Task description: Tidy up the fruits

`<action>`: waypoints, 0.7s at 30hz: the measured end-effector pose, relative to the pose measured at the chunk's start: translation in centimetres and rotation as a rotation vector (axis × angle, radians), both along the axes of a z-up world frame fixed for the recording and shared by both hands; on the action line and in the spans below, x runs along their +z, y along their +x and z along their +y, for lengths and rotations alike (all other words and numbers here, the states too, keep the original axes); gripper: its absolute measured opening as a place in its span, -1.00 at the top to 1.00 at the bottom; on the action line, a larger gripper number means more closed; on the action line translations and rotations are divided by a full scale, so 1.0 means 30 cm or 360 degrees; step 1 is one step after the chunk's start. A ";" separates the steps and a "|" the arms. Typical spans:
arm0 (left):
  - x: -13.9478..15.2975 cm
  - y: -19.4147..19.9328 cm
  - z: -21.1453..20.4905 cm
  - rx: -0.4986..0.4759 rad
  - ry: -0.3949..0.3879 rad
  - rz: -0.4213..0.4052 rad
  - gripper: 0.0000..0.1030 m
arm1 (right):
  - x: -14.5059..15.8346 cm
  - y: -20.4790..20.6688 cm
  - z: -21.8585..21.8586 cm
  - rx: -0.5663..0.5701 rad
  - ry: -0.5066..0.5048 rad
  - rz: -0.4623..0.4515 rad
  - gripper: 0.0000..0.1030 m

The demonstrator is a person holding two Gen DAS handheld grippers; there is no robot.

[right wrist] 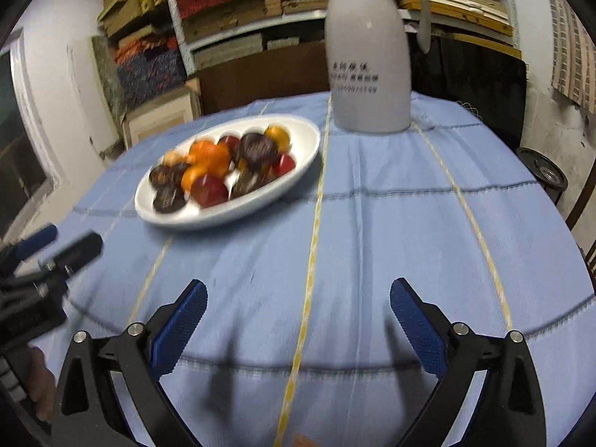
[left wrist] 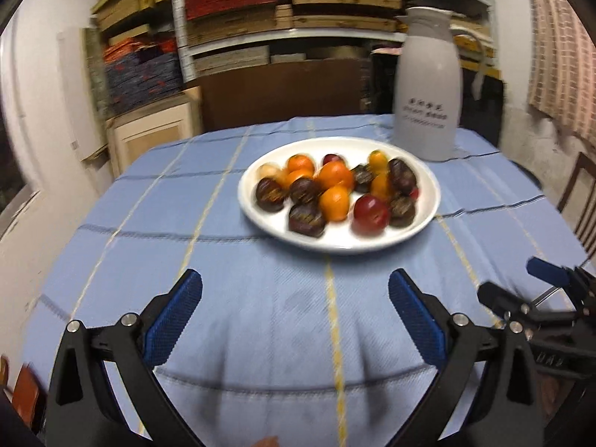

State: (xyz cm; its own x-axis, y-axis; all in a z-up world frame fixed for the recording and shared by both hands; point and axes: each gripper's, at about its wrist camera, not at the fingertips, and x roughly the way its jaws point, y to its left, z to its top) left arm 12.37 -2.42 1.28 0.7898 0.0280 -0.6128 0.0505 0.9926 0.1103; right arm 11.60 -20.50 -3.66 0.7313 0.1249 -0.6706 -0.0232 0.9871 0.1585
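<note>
Orange, red, dark-brown fruits (left wrist: pixel 337 190) heaped on white plate (left wrist: pixel 260 208).

fruits (left wrist: pixel 337 190): orange, red, dark brown rounds | heaped touching | white plate (left wrist: pixel 260 208) | blue tablecloth (left wrist: pixel 260 316)

A round table under a blue checked cloth (left wrist: pixel 260 316) fills the space straight ahead. Beyond its far edge, white shelves (left wrist: pixel 335 33) hold stacked flat boxes in red, tan and blue. A pale wooden cabinet (left wrist: pixel 152 130) stands ahead to the left against a white wall (left wrist: pixel 41 85). A checked fabric (left wrist: pixel 562 56) hangs to the right.
</note>
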 end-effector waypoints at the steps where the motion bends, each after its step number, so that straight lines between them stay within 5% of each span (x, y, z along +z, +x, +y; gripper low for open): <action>1: -0.002 -0.013 0.009 0.0023 0.0004 0.0006 -0.91 | -0.001 -0.007 0.006 0.0010 -0.0001 0.0002 -0.93; 9: 0.042 -0.074 0.052 -0.0046 -0.0185 -0.0038 -0.91 | 0.053 -0.103 0.034 0.0039 0.0024 -0.0188 -0.93; 21: 0.056 -0.088 0.016 -0.0076 -0.0131 -0.0059 -0.91 | 0.063 -0.102 0.053 0.0098 0.0029 -0.0173 -0.93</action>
